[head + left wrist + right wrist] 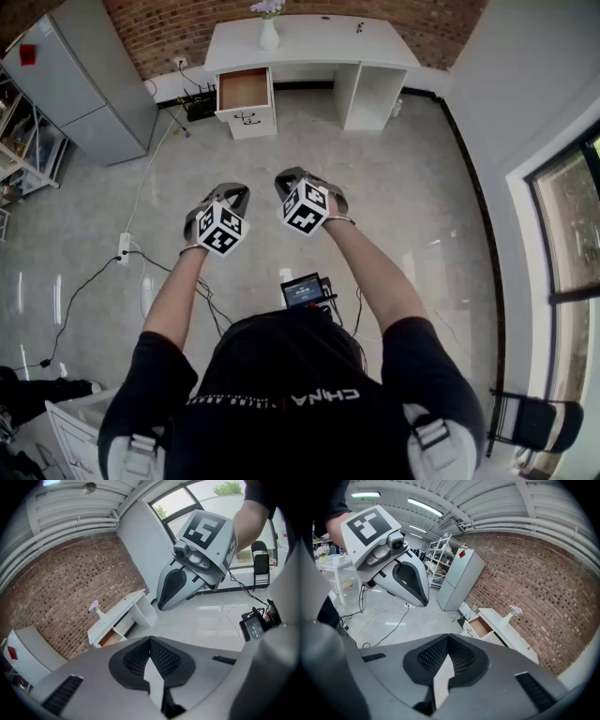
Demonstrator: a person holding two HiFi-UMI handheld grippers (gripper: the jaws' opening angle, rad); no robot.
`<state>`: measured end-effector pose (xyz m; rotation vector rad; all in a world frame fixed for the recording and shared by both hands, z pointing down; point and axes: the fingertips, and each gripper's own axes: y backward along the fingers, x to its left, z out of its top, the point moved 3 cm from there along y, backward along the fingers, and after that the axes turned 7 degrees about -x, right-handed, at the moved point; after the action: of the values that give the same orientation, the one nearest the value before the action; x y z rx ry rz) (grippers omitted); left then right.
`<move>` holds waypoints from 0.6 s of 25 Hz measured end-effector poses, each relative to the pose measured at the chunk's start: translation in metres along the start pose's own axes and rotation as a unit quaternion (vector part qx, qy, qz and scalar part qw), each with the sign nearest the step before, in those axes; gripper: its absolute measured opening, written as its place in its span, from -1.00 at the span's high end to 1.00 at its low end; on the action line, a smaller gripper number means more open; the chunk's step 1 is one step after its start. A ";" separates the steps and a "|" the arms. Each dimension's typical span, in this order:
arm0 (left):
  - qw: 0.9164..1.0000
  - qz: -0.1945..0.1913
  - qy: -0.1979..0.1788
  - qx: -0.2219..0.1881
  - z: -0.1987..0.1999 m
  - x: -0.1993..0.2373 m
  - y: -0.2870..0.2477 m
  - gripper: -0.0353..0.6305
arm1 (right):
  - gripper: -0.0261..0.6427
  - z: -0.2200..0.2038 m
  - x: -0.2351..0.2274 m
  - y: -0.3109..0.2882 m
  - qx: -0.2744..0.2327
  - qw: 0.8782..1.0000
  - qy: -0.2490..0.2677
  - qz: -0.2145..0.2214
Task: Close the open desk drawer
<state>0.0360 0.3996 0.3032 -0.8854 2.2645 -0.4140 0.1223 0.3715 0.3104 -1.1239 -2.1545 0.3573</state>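
Observation:
A white desk (309, 42) stands far off against the brick wall. Its top left drawer (244, 89) is pulled out and shows a brown, empty inside. My left gripper (232, 194) and right gripper (291, 178) are held side by side in mid-air, well short of the desk, both pointing toward it and tilted down. Both are shut with nothing between the pads. In the left gripper view the jaws (150, 640) meet in a point, with the drawer (108, 638) small beyond them. In the right gripper view the closed jaws (449, 637) lie below the open drawer (480, 626).
A white vase (269, 33) with flowers stands on the desk. A grey cabinet (84, 75) and shelving (23, 141) are at the left. Cables and a power strip (124, 246) lie on the glossy floor. A folding chair (534, 422) sits by the window at the right.

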 end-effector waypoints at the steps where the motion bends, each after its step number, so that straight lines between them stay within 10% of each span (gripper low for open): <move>1: 1.000 -0.001 -0.001 0.000 -0.001 0.001 0.000 0.86 | 0.88 0.001 0.001 -0.001 0.000 1.000 0.001 0.000; 15: 1.000 -0.001 -0.003 0.005 -0.010 0.000 0.006 0.86 | 0.88 0.005 0.007 -0.001 -0.010 1.000 -0.011 0.003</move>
<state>0.0263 0.4044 0.3072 -0.8821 2.2552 -0.4230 0.1157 0.3768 0.3096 -1.1438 -2.1779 0.3523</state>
